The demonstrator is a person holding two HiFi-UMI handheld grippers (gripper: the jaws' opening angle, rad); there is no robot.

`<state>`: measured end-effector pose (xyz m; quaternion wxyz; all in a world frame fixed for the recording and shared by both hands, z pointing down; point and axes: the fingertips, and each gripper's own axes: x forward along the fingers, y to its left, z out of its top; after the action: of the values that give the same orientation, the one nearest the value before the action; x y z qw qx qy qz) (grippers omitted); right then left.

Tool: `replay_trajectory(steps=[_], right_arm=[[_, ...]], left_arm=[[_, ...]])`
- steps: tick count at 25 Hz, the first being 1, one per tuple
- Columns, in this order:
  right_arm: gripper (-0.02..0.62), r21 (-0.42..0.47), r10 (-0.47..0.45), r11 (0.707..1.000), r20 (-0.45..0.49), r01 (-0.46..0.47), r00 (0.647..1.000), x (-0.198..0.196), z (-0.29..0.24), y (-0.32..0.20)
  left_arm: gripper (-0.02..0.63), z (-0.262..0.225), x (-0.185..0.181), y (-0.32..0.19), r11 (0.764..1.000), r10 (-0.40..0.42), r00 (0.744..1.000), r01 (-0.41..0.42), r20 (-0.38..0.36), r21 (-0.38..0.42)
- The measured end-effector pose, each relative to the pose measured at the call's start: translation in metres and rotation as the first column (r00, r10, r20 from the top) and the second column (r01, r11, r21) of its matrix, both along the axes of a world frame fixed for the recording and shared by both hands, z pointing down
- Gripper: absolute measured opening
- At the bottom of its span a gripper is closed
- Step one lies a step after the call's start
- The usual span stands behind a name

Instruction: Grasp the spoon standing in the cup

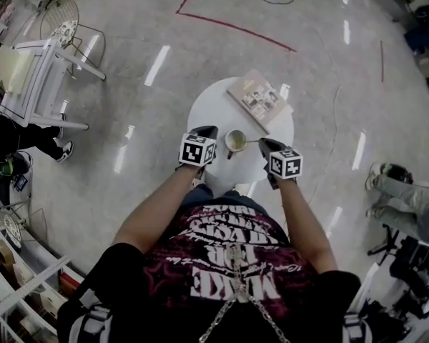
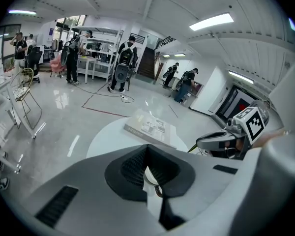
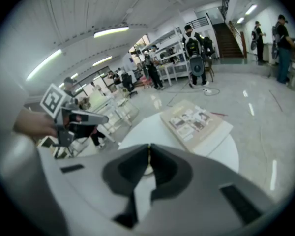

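Far left & back, a wire chair (image 1: 63,20) stood on the glossy floor, well apart from the round white table (image 1: 213,104).

The left gripper (image 1: 204,131) sat over the table's left-front part, its tip just beside the cup (image 1: 235,141) on the cup's left. The head view didn't show whether they touched. In the left gripper view its jaws were together at the tips, w/ nothing seen pinched btwn them. The cup's white rim showed thru the gap lower down, behind the pads.

The cup stood upright near the table's front-middle, btwn the two grippers. The spoon (image 1: 251,141) stood in the cup, w/ its handle leaning out over the rim to the right, toward the right gripper (image 1: 264,144).

The right gripper sat at the cup's right side, its jaws closed on the spoon handle. The right gripper view showed the pads nearly meeting, w/ only a thin pale-yellow sliver of handle btwn them.

A book (image 1: 259,98) lay flat on the table's back-right part, behind the cup & right gripper and apart from both. A red tape line (image 1: 232,27) ran on the floor beyond the table. Far right, a seated person's legs (image 1: 404,190) showed at the frame edge, well apart from the table.
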<state>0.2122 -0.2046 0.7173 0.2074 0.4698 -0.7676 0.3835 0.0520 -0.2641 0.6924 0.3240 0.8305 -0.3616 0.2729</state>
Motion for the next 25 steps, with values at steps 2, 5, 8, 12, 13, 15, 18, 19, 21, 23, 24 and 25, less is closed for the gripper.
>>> replay_trajectory(steps=[2, 5, 8, 12, 13, 15, 18, 19, 21, 23, 24, 25], right_arm=[[0.035, 0.014, 0.011, 1.0, 0.001, -0.011, 1.0, 0.005, -0.009, 0.001], [0.035, 0.044, 0.027, 0.999, 0.013, -0.027, 1.0, 0.008, -0.028, 0.001], [0.035, 0.075, 0.03, 0.997, 0.022, -0.031, 0.999, 0.008, -0.048, -0.001], [0.035, 0.104, 0.028, 0.994, 0.025, -0.03, 0.999, 0.01, -0.071, 0.0], [0.035, 0.111, 0.031, 0.993, 0.031, -0.034, 0.999, 0.01, -0.076, 0.001], [0.035, 0.124, 0.036, 0.991, 0.043, -0.041, 0.998, 0.01, -0.088, 0.002], [0.035, 0.131, 0.035, 0.991, 0.051, -0.041, 0.998, 0.008, -0.099, 0.003], [0.035, 0.131, 0.036, 0.991, 0.054, -0.042, 0.998, 0.007, -0.102, 0.003], [0.035, 0.134, 0.038, 0.99, 0.059, -0.046, 0.998, 0.007, -0.108, 0.004], [0.035, 0.143, 0.037, 0.989, 0.057, -0.044, 0.998, 0.006, -0.116, 0.005], [0.035, 0.149, 0.035, 0.988, 0.055, -0.043, 0.998, 0.006, -0.121, 0.006], [0.035, 0.156, 0.035, 0.987, 0.055, -0.043, 0.998, 0.006, -0.126, 0.007]], left_arm=[[0.025, -0.005, 0.001, -0.002, 1.0, -0.001, 1.0, 0.001, -0.004, 0.008], [0.025, -0.017, 0.004, -0.004, 0.999, 0.007, 1.0, -0.007, -0.009, 0.038], [0.025, -0.027, 0.006, -0.009, 0.998, 0.006, 1.0, -0.005, -0.026, 0.056], [0.025, -0.04, 0.011, -0.009, 0.997, 0.01, 0.999, -0.008, -0.037, 0.074], [0.025, -0.044, 0.012, -0.008, 0.997, 0.013, 0.999, -0.01, -0.04, 0.079], [0.025, -0.052, 0.014, -0.006, 0.996, 0.021, 0.999, -0.017, -0.046, 0.092], [0.025, -0.061, 0.015, -0.005, 0.994, 0.026, 0.998, -0.02, -0.058, 0.105], [0.025, -0.064, 0.017, -0.005, 0.994, 0.027, 0.998, -0.02, -0.064, 0.107], [0.025, -0.07, 0.02, -0.005, 0.993, 0.038, 0.997, -0.03, -0.066, 0.117], [0.025, -0.076, 0.022, -0.004, 0.989, 0.057, 0.997, -0.049, -0.054, 0.138], [0.025, -0.079, 0.022, -0.003, 0.988, 0.063, 0.997, -0.055, -0.05, 0.146], [0.025, -0.082, 0.022, -0.002, 0.987, 0.066, 0.997, -0.058, -0.051, 0.149]])
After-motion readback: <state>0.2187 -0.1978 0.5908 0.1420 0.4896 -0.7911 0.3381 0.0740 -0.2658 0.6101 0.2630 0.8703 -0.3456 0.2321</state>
